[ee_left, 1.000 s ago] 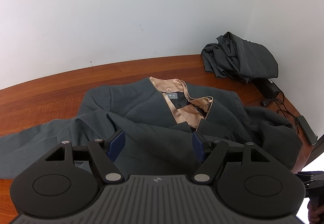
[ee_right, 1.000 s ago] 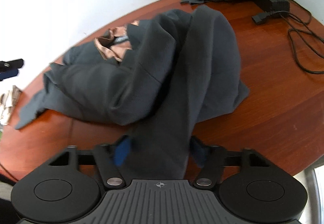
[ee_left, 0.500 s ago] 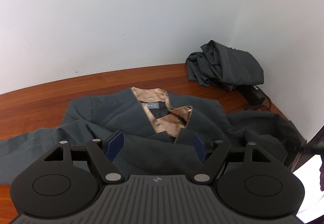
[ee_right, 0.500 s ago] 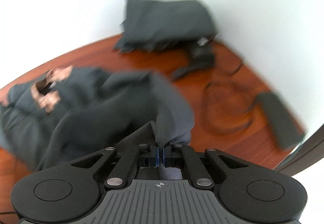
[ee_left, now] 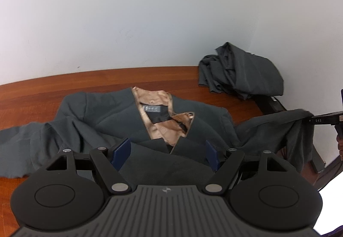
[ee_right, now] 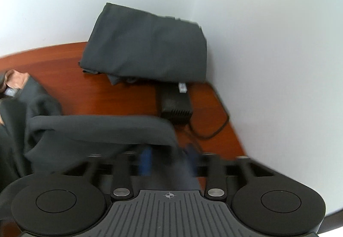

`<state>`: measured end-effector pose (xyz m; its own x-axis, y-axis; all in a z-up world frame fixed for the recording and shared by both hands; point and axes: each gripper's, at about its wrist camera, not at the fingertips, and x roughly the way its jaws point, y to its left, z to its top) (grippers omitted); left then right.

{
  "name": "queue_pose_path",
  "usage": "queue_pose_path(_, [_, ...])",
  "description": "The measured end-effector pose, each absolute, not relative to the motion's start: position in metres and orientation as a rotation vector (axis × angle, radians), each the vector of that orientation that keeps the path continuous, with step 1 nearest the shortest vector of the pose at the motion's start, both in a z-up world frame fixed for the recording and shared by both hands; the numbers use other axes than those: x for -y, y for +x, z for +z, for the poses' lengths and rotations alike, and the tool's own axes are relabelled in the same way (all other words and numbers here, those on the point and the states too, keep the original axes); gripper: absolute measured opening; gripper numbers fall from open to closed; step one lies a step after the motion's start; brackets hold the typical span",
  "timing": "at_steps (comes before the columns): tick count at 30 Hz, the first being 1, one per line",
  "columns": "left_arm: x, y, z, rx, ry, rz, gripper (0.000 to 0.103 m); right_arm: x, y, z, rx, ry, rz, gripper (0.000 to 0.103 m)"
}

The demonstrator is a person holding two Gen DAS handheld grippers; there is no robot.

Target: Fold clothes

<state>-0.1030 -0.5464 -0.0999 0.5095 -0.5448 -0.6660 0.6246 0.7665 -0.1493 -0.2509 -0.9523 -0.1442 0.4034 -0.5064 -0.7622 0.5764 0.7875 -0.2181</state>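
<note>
A dark grey jacket (ee_left: 103, 121) with a tan lining (ee_left: 169, 127) lies face up on the wooden table (ee_left: 42, 91). My left gripper (ee_left: 166, 155) hovers open over the jacket's front, blue pads wide apart, gripping nothing. The jacket's right sleeve (ee_left: 274, 127) is stretched up and out to the right. In the right wrist view this sleeve (ee_right: 103, 127) runs across to my right gripper (ee_right: 168, 158), which is blurred. Its jaws are opening, and the sleeve end hangs between the parted blue pads (ee_right: 145, 159).
A pile of dark grey clothes (ee_right: 148, 52) sits in the corner against the white walls. A black power brick (ee_right: 175, 104) and its cable (ee_right: 214, 129) lie just in front of it. The table's right edge (ee_right: 233, 129) is close by.
My right gripper shut on the sleeve, carried it up and to the right towards the corner, then its jaws parted. My left gripper slid sideways over the jacket, staying open.
</note>
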Motion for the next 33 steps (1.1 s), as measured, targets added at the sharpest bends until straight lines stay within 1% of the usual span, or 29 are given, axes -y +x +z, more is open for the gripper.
queue_pose_path(1, [0.545,-0.102,-0.101,-0.761,0.112,-0.687,0.081,0.950,-0.249,-0.142,-0.919,0.070,-0.675,0.079])
queue_pose_path(2, [0.543,-0.100,-0.103,-0.763,0.108,-0.668,0.081,0.948,-0.247,-0.140,-0.906,0.057,-0.665,0.081])
queue_pose_path(7, [0.532,-0.082,-0.110,-0.790,0.097,-0.580,0.081,0.946,-0.240,-0.124,-0.876,0.166,-0.557,0.081])
queue_pose_path(13, [0.528,-0.051,-0.118,-0.788,0.125,-0.523,0.081,0.929,-0.217,-0.124,-0.860,0.261,-0.387,0.080])
queue_pose_path(20, [0.545,-0.009,-0.130,-0.783,0.170,-0.525,0.081,0.897,-0.177,-0.134,-0.867,0.306,-0.206,0.074])
queue_pose_path(22, [0.555,0.003,-0.137,-0.802,0.191,-0.539,0.081,0.887,-0.165,-0.138,-0.877,0.314,-0.162,0.070])
queue_pose_path(24, [0.567,0.014,-0.145,-0.822,0.218,-0.555,0.081,0.878,-0.154,-0.143,-0.881,0.329,-0.119,0.060])
queue_pose_path(26, [0.577,0.026,-0.154,-0.839,0.247,-0.579,0.081,0.869,-0.142,-0.151,-0.891,0.374,-0.057,0.054])
queue_pose_path(27, [0.582,0.032,-0.158,-0.846,0.261,-0.586,0.081,0.864,-0.136,-0.157,-0.897,0.400,-0.024,0.054])
queue_pose_path(29, [0.589,0.042,-0.165,-0.859,0.284,-0.594,0.081,0.848,-0.126,-0.165,-0.909,0.420,0.043,0.055])
queue_pose_path(33, [0.592,0.054,-0.170,-0.857,0.281,-0.613,0.081,0.810,-0.105,-0.179,-0.943,0.414,0.162,0.069])
